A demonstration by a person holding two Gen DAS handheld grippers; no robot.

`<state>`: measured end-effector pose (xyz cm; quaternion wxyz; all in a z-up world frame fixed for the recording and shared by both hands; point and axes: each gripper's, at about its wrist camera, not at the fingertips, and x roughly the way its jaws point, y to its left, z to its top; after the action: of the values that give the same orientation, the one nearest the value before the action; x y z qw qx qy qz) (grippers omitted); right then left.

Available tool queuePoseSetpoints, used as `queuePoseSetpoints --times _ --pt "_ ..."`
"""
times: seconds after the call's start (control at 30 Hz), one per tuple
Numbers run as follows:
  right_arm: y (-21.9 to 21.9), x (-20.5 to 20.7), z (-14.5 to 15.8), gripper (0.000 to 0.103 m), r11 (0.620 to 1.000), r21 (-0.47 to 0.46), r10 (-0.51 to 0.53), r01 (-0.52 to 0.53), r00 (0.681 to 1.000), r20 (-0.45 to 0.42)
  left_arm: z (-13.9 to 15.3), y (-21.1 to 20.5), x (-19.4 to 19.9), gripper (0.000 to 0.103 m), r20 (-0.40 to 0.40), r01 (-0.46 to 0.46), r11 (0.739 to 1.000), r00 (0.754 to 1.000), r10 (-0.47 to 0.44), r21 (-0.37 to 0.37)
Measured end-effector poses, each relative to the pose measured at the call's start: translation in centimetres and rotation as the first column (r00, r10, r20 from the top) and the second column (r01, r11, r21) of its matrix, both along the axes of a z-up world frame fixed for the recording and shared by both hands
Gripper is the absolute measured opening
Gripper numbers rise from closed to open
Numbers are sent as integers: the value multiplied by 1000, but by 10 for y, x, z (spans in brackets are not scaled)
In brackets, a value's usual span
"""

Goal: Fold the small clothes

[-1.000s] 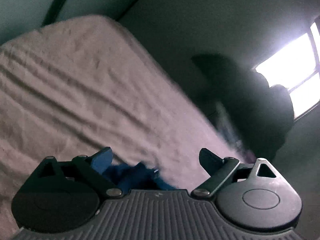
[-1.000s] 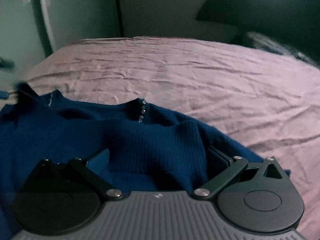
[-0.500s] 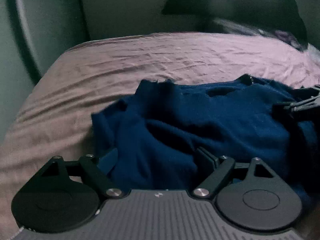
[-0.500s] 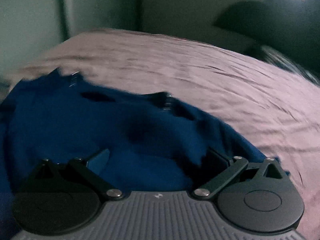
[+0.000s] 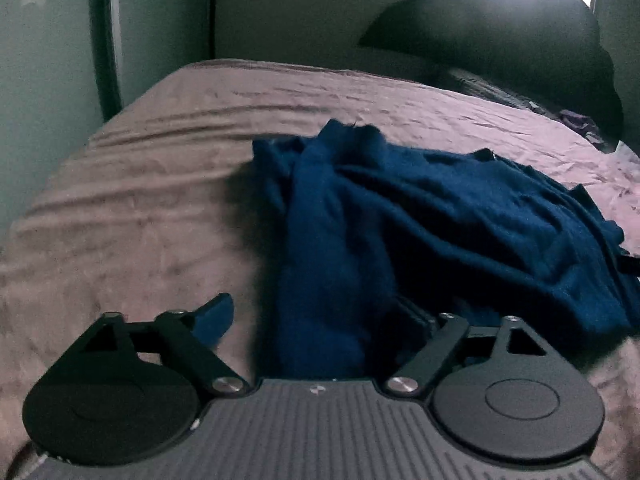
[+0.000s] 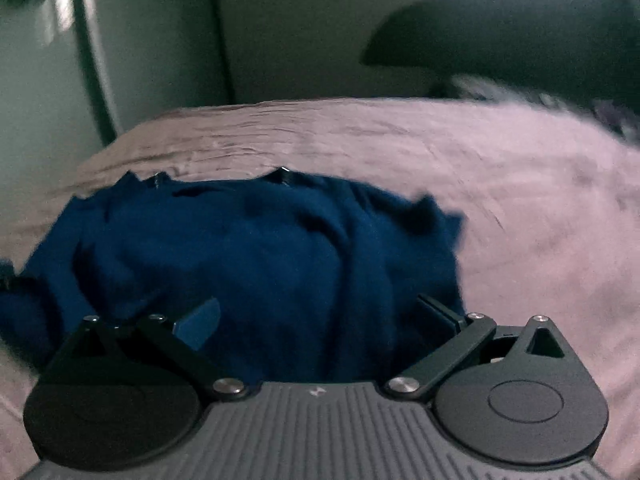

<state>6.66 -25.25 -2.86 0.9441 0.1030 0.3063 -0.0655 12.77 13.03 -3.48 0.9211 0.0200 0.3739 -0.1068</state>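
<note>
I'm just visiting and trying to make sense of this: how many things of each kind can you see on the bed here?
Blue knitted garments: 1, the blue sweater, crumpled.
Handheld grippers: 2, the left gripper and the right gripper.
Dark pillows: 1, the pillow, at the far end.
Total: 4, all on or over the bed sheet.

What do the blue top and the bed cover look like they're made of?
Blue top: looks like a soft knit, maybe wool or acrylic. It has a matte, slightly fuzzy surface and slumps in thick rounded folds; any rib pattern is too blurred to confirm.

Bed cover: looks like thin woven fabric, cotton or a blend. It is dusty pink and matte, with many fine, shallow creases.
</note>
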Motion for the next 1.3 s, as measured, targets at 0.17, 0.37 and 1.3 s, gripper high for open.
queuePoseSetpoints --times 0.17,0.37,1.3 --pt "-1 -39 -11 103 998 -65 -29 29 1000 -10 -8 2 -11 66 45 31 999 999 -29 -43" --pt "2 -42 -11 99 1000 -15 18 -17 999 50 -4 0 -13 33 66 -2 998 998 6 -63" --pt "40 -30 12 77 976 -212 58 -43 996 67 -1 -1 -41 45 63 -72 989 996 64 132"
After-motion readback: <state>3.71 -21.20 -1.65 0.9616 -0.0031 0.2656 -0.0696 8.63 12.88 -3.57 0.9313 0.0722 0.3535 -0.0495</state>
